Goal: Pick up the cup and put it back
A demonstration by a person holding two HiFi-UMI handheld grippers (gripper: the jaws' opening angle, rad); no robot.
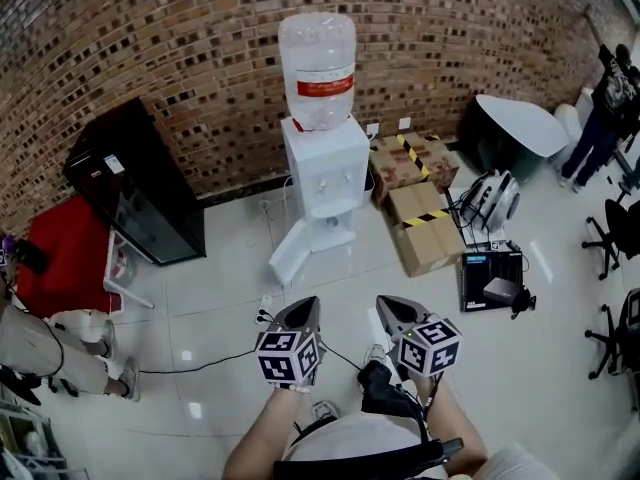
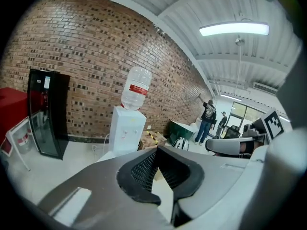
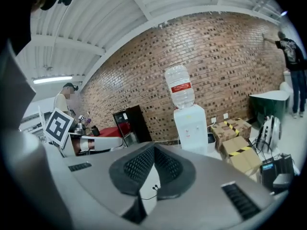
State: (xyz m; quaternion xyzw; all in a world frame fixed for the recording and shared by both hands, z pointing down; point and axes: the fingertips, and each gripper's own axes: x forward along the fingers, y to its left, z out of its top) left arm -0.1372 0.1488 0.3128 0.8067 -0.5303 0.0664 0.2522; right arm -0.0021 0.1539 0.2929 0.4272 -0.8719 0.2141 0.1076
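Note:
No cup shows in any view. My left gripper [image 1: 305,304] and right gripper [image 1: 386,302] are held side by side at waist height above the white tiled floor. Both point toward a white water dispenser [image 1: 325,176] with a clear bottle [image 1: 317,66] on top, a good stretch of floor away. The left gripper [image 2: 156,150] has its jaws together with nothing between them. The right gripper [image 3: 153,147] is likewise shut and empty. The dispenser [image 2: 126,129] stands against the brick wall, and the right gripper view shows the dispenser [image 3: 191,127] straight ahead.
A black cabinet [image 1: 140,183] and a red table [image 1: 58,253] stand at the left, where a person [image 1: 40,348] sits. Cardboard boxes [image 1: 420,218], a black device [image 1: 490,278], a dark bin [image 1: 510,128] and office chairs [image 1: 610,238] fill the right. A cable [image 1: 190,368] crosses the floor.

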